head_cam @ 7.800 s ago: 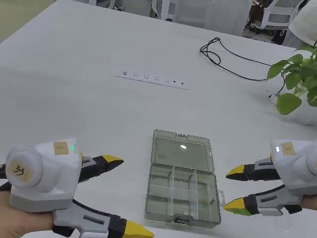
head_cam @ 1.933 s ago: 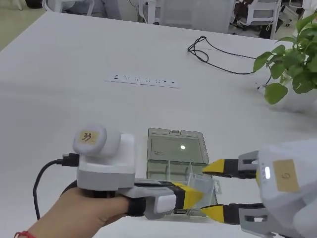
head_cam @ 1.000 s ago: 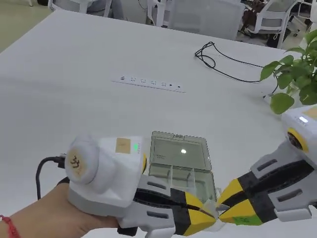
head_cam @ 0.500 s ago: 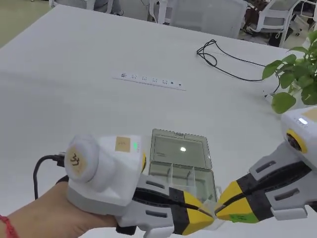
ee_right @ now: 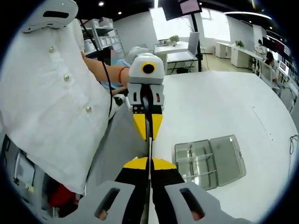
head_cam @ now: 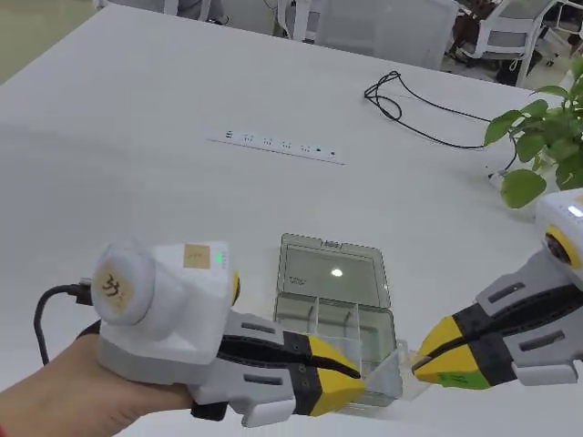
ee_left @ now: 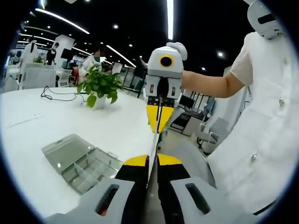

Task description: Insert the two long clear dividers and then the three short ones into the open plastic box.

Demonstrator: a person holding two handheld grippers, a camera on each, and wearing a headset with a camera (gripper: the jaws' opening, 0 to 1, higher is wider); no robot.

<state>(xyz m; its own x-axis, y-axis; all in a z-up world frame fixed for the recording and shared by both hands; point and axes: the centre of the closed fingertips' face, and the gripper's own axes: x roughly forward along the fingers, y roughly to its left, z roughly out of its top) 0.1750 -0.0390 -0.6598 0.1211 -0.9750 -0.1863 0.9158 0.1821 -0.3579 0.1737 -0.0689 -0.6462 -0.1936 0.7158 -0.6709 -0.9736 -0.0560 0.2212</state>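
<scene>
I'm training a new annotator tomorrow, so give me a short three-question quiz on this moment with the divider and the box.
1. True or false: the lid of the plastic box is shut.
2. The left gripper and the right gripper meet tip to tip. The clear divider is: A) lying flat on the table, B) shut in the jaws of both grippers, C) shut in the left jaws alone.
3. Fill in: beyond the box, a white ____ strip lies on the table.

Key: 1 false, the lid lies open. 2 B. 3 power.
</scene>
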